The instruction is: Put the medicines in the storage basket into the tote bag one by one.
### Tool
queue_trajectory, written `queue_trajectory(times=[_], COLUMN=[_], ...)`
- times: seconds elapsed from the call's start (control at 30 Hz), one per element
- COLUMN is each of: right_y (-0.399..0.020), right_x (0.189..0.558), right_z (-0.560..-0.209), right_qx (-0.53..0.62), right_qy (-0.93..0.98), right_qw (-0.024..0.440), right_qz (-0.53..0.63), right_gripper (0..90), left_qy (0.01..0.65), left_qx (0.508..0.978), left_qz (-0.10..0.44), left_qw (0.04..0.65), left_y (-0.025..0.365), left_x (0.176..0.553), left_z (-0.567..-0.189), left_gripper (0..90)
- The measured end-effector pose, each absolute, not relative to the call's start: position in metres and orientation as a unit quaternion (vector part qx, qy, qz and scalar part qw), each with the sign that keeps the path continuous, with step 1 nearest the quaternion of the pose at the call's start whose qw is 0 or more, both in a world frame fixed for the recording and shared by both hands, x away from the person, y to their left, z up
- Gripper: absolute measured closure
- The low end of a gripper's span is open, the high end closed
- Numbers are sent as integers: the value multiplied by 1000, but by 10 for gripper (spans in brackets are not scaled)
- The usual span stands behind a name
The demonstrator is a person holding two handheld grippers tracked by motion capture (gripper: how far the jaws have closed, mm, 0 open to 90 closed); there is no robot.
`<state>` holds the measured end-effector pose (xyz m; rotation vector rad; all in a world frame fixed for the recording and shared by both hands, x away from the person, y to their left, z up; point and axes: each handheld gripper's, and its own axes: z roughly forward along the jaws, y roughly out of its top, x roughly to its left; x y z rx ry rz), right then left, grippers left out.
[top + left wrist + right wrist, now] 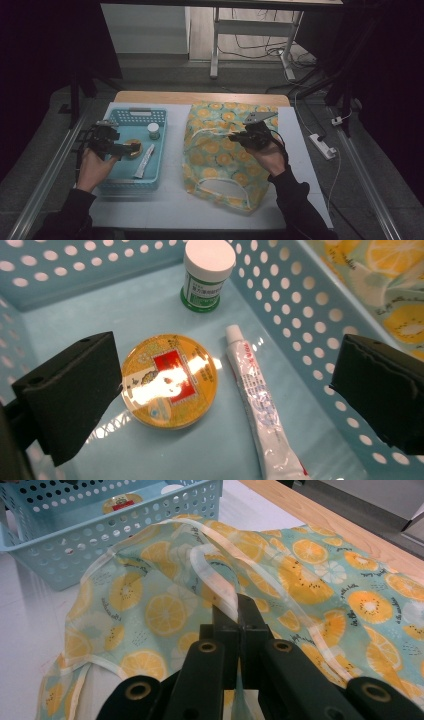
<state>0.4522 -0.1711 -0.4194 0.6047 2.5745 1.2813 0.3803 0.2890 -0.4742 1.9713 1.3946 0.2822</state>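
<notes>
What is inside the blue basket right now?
The blue basket holds a round yellow tin, a white tube and a small white-lidded jar. The tube's lower end runs out of frame.

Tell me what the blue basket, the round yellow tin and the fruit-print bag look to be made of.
Basket: likely moulded plastic, light blue, smooth and slightly glossy, its walls pierced with even round holes.
Round yellow tin: probably metal or hard plastic; the printed lid throws a strong glare.
Fruit-print bag: thin cloth or coated fabric, matte; it creases and folds where the right gripper pinches its pale handle strap.
</notes>
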Motion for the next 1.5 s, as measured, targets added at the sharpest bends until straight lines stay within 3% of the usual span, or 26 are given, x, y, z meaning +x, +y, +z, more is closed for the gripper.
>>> queue_trajectory(times=[0.67, 1.07, 1.23, 1.4, 1.5], right_y=[-171, -171, -171, -171, -171], right_x=[453, 453, 452, 453, 453], right_z=[-421, -421, -421, -421, -421], right_qx=[204, 201, 200, 201, 201], right_qy=[873, 875, 875, 874, 874], right_qw=[99, 99, 99, 99, 99], right_qz=[432, 430, 430, 431, 431], right_gripper=[899, 899, 899, 899, 899], left_qy=[552, 563, 571, 581, 583], left_qx=[783, 801, 798, 791, 792], left_qz=[89, 87, 87, 73, 72], left_qw=[273, 181, 171, 176, 170], left_y=[286, 275, 275, 276, 276], left_x=[420, 429, 429, 428, 428], left_z=[-511, -521, -520, -519, -519], left_gripper=[0, 5, 55, 191, 196])
